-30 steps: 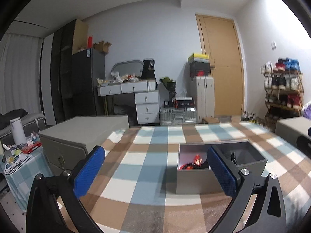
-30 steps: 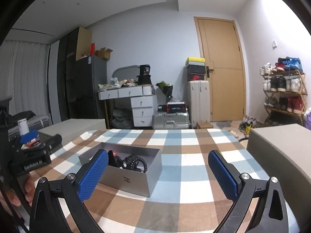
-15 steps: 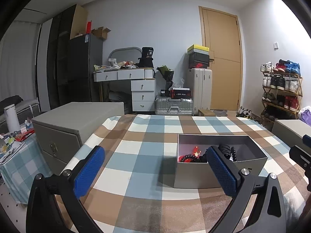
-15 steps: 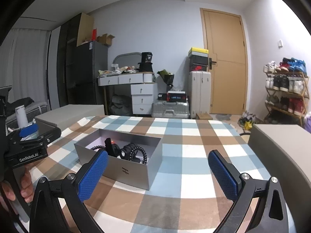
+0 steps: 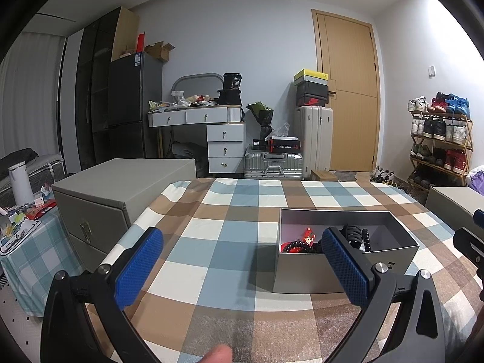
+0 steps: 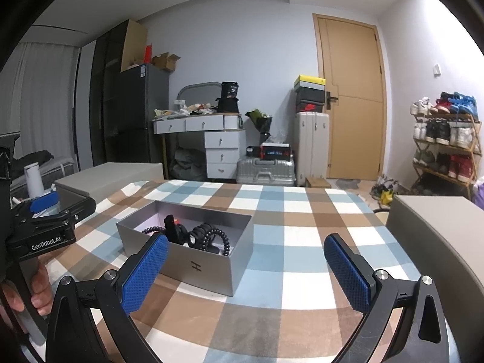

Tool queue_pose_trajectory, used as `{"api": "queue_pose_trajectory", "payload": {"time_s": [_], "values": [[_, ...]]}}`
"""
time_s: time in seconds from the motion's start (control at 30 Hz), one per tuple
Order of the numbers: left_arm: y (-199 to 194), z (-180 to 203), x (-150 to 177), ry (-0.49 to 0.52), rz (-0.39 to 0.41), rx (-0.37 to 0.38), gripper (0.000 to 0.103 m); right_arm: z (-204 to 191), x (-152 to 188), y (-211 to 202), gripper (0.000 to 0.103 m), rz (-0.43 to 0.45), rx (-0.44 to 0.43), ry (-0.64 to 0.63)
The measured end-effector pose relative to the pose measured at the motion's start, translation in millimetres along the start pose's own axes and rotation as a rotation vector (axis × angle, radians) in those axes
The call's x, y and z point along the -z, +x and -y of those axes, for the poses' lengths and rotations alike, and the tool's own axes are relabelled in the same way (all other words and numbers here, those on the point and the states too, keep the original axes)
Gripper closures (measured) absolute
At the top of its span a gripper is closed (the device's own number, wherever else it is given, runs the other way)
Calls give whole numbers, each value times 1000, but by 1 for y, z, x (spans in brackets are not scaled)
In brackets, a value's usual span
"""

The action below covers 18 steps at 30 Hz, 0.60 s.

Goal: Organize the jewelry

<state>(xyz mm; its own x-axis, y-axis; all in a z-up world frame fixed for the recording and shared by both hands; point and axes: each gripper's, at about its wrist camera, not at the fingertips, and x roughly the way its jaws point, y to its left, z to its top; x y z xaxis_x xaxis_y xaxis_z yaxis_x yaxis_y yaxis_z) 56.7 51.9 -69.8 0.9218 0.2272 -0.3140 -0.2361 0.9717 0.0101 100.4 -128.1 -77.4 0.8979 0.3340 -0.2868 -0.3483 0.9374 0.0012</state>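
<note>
An open silver box (image 5: 335, 269) stands on the checked tablecloth; it also shows in the right wrist view (image 6: 193, 267). Inside lie black bead bracelets (image 6: 208, 237) and red bead jewelry (image 5: 298, 245). My left gripper (image 5: 242, 260) is open and empty, above the cloth just left of the box. My right gripper (image 6: 246, 263) is open and empty, above the cloth to the right of the box. The left gripper's body (image 6: 45, 227) shows at the left of the right wrist view.
A grey drawer chest (image 5: 121, 193) stands left of the table and another grey box (image 6: 438, 236) at its right. The tablecloth (image 5: 230, 236) covers the table. Behind are a dresser, suitcases, a door and a shoe rack (image 5: 438, 148).
Both cameras have tilted down and drawn a little closer to the box, so more of its inside shows. Both grippers stay open.
</note>
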Motion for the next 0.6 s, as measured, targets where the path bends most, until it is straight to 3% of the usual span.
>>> {"api": "queue_pose_trajectory", "payload": {"time_s": [0.6], "values": [[0,2,0,6,-5,1,1,1,0,0,0,-1,6,2]]}}
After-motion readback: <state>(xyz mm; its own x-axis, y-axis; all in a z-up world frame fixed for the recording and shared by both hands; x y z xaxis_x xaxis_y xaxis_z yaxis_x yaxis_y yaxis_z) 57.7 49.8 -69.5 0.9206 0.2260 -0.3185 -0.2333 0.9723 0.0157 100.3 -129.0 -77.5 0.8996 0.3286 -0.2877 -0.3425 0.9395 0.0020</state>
